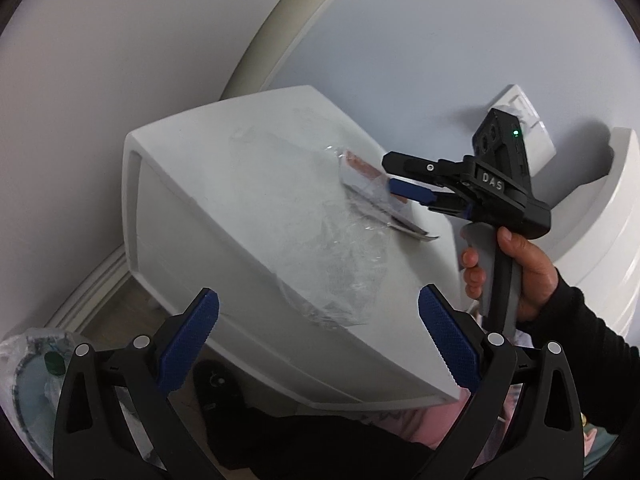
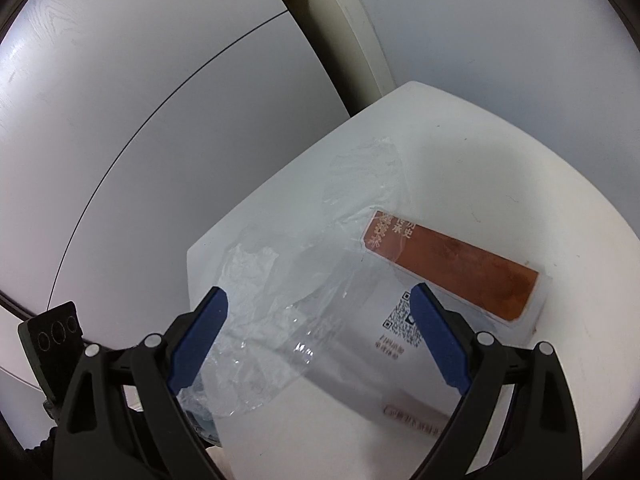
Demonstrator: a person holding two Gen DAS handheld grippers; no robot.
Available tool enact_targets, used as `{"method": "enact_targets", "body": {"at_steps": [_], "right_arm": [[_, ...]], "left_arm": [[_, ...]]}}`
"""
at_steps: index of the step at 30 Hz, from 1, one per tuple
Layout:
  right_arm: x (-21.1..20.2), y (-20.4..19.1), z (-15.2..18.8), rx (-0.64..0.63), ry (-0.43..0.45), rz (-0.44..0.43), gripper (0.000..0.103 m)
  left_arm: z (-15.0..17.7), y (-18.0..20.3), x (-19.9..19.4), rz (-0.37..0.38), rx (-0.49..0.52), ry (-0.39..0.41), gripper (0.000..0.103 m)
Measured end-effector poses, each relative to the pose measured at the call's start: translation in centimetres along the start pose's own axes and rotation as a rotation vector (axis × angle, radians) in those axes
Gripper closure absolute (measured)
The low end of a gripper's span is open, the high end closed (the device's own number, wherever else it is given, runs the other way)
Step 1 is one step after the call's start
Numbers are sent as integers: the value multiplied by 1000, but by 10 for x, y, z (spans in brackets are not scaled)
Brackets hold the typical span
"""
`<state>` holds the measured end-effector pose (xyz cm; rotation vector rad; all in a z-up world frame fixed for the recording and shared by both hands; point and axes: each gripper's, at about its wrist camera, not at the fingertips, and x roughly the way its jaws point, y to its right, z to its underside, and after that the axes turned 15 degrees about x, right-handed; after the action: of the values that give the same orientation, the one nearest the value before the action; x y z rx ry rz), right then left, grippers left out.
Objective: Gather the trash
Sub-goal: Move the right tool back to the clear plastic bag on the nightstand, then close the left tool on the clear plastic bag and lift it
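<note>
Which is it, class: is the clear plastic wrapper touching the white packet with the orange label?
Touching. The right wrist view shows the clear plastic wrapper draped over the white packet's label end, overlapping its printed corner.

Right hand-held gripper (image 1: 404, 190) body marked "DAS". Box (image 2: 448, 276): QR code on white face, gold Chinese characters on brown panel, not legible.

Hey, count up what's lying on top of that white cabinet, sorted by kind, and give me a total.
Clear plastic wrapper: 1
White packet with a brown label and a QR code: 1
Total: 2, both lying on the white cabinet, the wrapper overlapping the packet's left end.
</note>
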<state>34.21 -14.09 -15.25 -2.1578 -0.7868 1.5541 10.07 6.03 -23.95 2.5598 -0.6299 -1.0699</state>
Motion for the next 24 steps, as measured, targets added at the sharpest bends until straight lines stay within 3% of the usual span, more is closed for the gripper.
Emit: {"method": "enact_targets", "body": {"at_steps": [11,14,16,17,21,23,24], "right_arm": [[11,-15,4,-38,4,-3,14],[12,-19,5,-43,1,5,24],[13,-20,5,-46,-1,8,25],[14,-22,5,-49,-3,7,25],[16,-26,8,-68,-9,22,51],[17,-27,10,-76,-9,23,56],[18,-28,11,-83,-9,27,65]], "left_arm": [[-4,-11,18,71,-60,-14,7],[-4,-11,21,91,-70,-14,14],[-4,-11,22,95,-80,-17,36],[-3,-11,22,90,-83,-20,40],[0,-11,25,49,-98,-39,71],[1,-13,23,51,-113,-29,75],[1,-13,22,50,-111,-24,80]]}}
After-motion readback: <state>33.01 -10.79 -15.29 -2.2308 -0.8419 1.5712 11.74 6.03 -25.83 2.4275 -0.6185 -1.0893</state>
